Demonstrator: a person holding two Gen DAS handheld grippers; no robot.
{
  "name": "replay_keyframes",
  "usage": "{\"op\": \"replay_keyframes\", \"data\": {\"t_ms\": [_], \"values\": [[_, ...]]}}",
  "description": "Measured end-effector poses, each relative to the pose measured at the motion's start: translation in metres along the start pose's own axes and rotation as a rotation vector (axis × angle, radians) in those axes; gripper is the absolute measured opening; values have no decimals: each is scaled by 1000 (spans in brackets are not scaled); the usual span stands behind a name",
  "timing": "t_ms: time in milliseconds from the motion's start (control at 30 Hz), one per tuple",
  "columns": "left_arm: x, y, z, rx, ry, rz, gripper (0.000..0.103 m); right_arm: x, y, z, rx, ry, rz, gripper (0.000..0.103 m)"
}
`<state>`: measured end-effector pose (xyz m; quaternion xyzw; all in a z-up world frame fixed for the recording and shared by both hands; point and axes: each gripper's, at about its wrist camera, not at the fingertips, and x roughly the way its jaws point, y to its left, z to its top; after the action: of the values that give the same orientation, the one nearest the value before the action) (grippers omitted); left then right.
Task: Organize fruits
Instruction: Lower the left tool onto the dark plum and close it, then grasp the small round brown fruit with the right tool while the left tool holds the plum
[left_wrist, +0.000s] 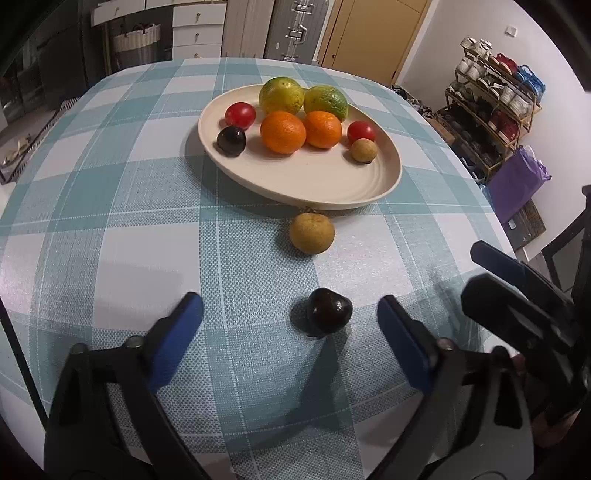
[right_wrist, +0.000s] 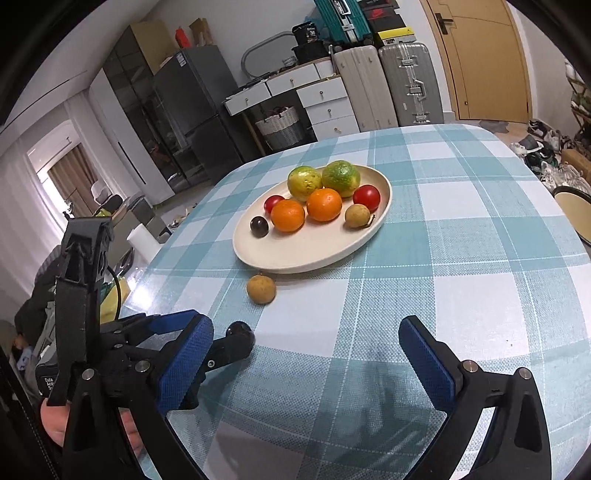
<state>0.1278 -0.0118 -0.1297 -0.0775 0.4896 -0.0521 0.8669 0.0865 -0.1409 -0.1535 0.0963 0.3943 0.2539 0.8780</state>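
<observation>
While both tools hang low over the checked counter (left_wrist: 110, 206), neither grips anything. The left tool (left_wrist: 290, 332) has its blue-padded fingers (left_wrist: 177, 332) spread wide, tips pointed forward and slightly down, and the dark plum (left_wrist: 328, 310) lies on the cloth between them, nearer the right-hand finger and touching neither. From the right wrist view this same plum (right_wrist: 240, 328) shows only as a dark round top behind one of the left tool's fingers.

The right tool (right_wrist: 306, 350) sits just to the right of the left one, likewise with its fingers (right_wrist: 428, 362) wide apart and only bare cloth between them. Its left finger nearly overlaps the left tool's body in that view; whether they touch I cannot tell. A bit of the holding hand (right_wrist: 55, 421) shows under the left tool's frame at the lower left edge.

Ahead of the left tool, past the plum, a brown longan (left_wrist: 312, 233) rests on the cloth, just short of the near rim of the oval cream plate (left_wrist: 314, 184). On the plate, further ahead, lie two oranges (left_wrist: 283, 132) side by side in the middle, two green-yellow citrus fruits (left_wrist: 281, 95) behind them, a red tomato (left_wrist: 240, 114) and a second dark plum (left_wrist: 231, 140) to the left, and another red tomato (left_wrist: 361, 131) with a second longan (left_wrist: 364, 150) to the right. The near half of the plate is bare.
</observation>
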Motion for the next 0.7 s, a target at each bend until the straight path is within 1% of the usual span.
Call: {"op": "replay_keyframes", "data": {"t_ms": [33,67,100,133,167,200,233,267,300,333,433,700], "values": [[0,-1,0,8,3,6,78,1,0,0,1,0,1,103],[0,-1,0,16,7,6,70,1,-1,0,4,0,0,103],[-1,-1,-1,22,7,-5,65,2,-2,1,6,1,0,102],[-2,0,-1,23,2,-35,62,3,-3,1,11,3,0,102],[-4,1,-1,22,-1,-65,55,4,-4,1,16,5,-1,102],[-5,1,-2,23,0,-83,45,4,-5,0,20,7,-2,102],[-5,2,-2,25,0,-99,40,5,-5,0,24,11,-4,102],[-6,2,-2,24,-3,-126,29,5,-6,0,26,13,-5,102],[-8,4,-3,12,-10,-161,20,5,-6,0,27,14,-6,102],[-9,5,-3,3,-13,-177,20,5,-6,0,26,15,-7,102],[-10,5,-5,15,-19,-188,20,7,-5,0,25,19,-10,102],[-13,19,-9,-24,-14,-258,19,14,3,0,18,43,-20,102]]}}
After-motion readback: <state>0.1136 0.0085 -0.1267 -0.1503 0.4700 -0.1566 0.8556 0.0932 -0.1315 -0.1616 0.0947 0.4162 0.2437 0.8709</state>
